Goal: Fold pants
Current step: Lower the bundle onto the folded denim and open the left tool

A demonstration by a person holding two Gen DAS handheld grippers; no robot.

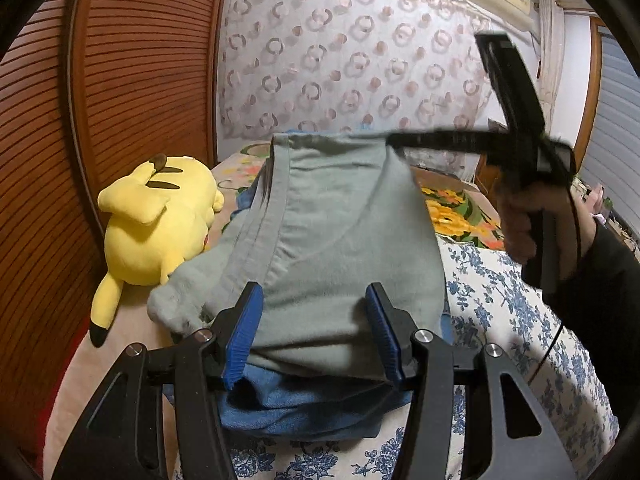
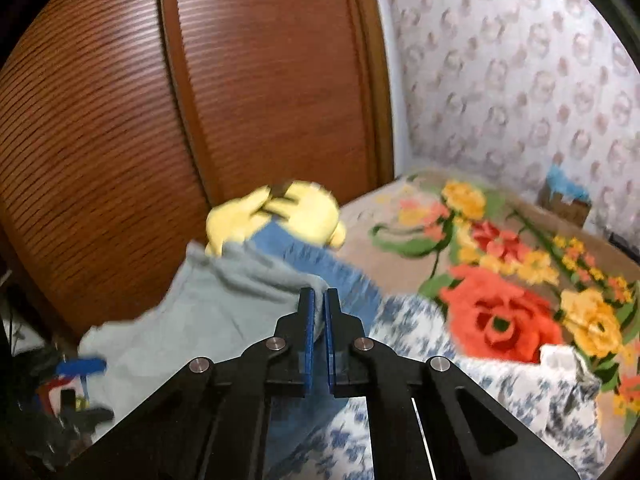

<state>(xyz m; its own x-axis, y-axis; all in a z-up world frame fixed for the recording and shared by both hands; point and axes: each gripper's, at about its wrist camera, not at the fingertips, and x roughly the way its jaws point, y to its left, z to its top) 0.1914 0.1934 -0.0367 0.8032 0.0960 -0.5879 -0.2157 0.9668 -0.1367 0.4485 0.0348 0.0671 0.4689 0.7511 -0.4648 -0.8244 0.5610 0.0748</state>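
Observation:
Grey-green pants [image 1: 340, 232] lie over a blue garment [image 1: 304, 408] on the bed. In the left wrist view my left gripper [image 1: 314, 328] is open, its blue pads on either side of the pants' near end. My right gripper [image 1: 394, 142] is shut on the far upper edge of the pants and lifts it, held by a hand at the right. In the right wrist view the right gripper [image 2: 319, 320] pinches grey fabric [image 2: 208, 312] between nearly closed blue pads; the view is blurred.
A yellow plush toy [image 1: 156, 224] lies left of the pants by the brown slatted wardrobe [image 1: 120, 80]. A blue-flowered sheet [image 1: 520, 340] and a bright flowered blanket [image 2: 500, 280] cover the bed. A cardboard box [image 2: 566, 200] stands at the far wall.

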